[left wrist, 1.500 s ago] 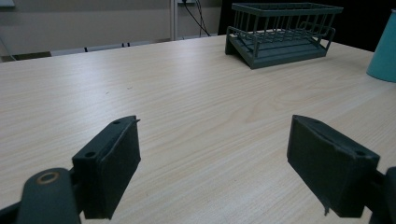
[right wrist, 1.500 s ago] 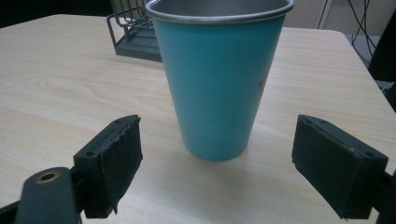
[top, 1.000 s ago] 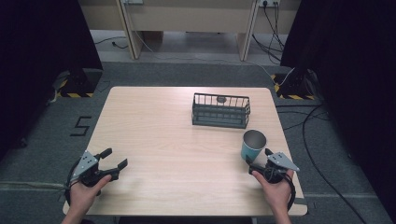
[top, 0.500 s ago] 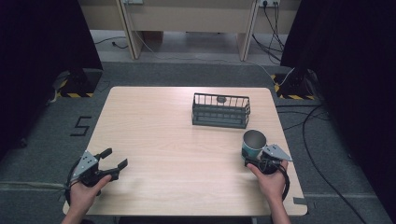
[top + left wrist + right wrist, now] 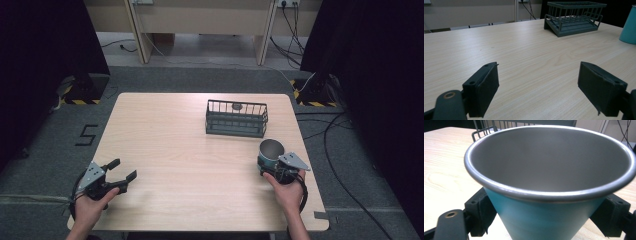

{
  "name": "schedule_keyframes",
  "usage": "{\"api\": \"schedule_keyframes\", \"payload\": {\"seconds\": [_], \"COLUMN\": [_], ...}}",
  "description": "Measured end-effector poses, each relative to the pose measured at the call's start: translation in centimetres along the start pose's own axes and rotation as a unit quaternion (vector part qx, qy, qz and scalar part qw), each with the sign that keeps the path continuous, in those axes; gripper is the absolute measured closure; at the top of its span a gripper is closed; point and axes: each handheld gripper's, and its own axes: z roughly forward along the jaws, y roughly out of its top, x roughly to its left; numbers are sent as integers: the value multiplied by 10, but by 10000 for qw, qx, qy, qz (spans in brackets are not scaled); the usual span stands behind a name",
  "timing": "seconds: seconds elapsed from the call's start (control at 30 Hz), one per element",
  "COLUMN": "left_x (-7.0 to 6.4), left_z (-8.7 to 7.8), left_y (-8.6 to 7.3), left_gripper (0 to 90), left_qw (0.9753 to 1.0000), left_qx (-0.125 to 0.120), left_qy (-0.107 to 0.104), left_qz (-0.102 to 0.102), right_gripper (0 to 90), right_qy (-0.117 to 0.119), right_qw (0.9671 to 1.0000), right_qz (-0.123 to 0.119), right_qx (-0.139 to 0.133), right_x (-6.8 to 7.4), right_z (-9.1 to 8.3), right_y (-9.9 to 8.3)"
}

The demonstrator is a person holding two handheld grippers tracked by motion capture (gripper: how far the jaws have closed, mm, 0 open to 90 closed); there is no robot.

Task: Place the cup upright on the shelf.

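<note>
Now right tongs (image 5: pixel 267 167) have reached the cup (image 5: pixel 270 151).

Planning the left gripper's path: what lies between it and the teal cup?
Nothing: in the high view only bare table separates the open left gripper from the teal cup, which sits between the right gripper's jaws. The wire basket stands farther back.

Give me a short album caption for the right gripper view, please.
A teal cup with a steel-grey inside sits between the right gripper's black jaws, wire basket behind it.
</note>
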Motion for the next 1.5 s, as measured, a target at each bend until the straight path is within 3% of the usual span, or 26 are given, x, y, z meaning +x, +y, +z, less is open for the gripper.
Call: {"api": "schedule_keyframes", "payload": {"seconds": [0.4,1.5], "left_x": [0,0], "left_z": [0,0], "left_y": [0,0], "left_gripper": [164,164], "left_qw": [10000,10000], "left_qx": [1,7], "left_qy": [1,-13], "left_qz": [6,25], "right_gripper": [181,180], "right_qy": [144,318], "right_qw": [9996,9976], "right_qz": [-32,-223], "right_qx": [-243,-571], "right_x": [10,23], "right_z": [0,29], "right_y": [17,78]}}
